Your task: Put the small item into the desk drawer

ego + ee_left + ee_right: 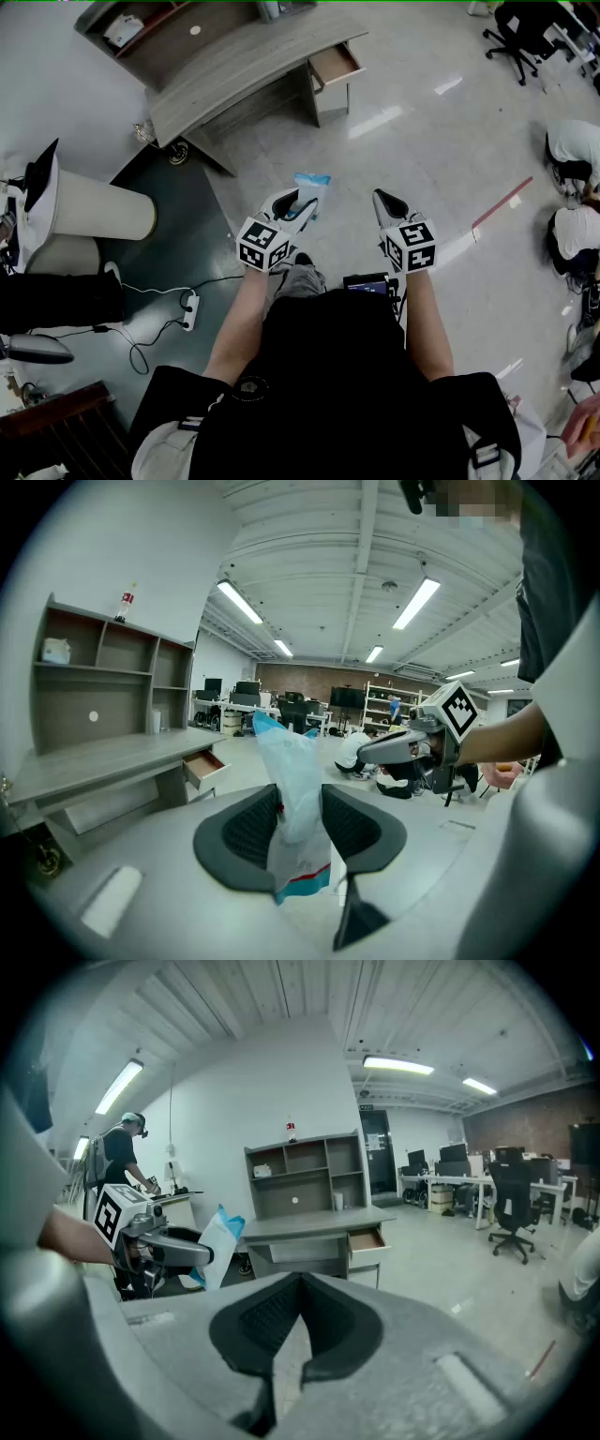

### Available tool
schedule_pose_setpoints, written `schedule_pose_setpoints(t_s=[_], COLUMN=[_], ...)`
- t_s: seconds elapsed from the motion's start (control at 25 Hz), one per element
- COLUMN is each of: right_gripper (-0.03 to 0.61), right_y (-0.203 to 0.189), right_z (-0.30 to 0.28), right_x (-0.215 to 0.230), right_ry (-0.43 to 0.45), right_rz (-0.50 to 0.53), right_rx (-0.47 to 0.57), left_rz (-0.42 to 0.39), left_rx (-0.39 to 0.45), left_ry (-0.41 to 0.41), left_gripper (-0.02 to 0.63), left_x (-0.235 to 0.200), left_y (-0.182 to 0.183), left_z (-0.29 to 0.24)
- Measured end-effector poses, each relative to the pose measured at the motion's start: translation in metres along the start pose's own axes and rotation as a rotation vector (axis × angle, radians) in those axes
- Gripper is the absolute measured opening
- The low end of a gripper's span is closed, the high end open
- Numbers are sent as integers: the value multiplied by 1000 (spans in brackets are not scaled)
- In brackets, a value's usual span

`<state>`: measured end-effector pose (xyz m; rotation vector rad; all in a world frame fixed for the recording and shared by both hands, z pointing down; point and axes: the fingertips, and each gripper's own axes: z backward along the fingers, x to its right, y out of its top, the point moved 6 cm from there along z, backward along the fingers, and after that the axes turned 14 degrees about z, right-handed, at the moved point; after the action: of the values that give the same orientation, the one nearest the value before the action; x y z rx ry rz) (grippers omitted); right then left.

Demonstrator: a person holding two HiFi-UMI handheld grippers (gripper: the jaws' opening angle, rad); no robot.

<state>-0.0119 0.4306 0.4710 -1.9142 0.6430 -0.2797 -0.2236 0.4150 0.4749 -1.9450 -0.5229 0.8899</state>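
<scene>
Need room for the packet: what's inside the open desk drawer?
The drawer shows only a bare brown bottom, with nothing visible in it. Its rear end is covered by the desk top, so that part cannot be checked.

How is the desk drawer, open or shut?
Open. The drawer sticks out from the desk, showing its brown inside.

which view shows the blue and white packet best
The left gripper view: the packet fills the centre, pinched by the left claw. The head view shows only its top poking past the claw; the right gripper view shows it small and side-on.
</scene>
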Motion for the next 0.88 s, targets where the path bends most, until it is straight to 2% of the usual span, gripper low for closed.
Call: schedule_pose_setpoints(t_s=[0.6, 0.88], right_gripper=[2, 2], right_y=[1, -3], right_z=[18, 25], right_x=[1, -4], right_ry=[-4, 36], right_rz=[-9, -15], right_rx=[41, 52], left_rz=[-14, 0], left_rx=[17, 32], left_ry=[12, 19], left_gripper=[155, 156], left_x=[10, 18], left_y=[-2, -8], left_z=[7, 12])
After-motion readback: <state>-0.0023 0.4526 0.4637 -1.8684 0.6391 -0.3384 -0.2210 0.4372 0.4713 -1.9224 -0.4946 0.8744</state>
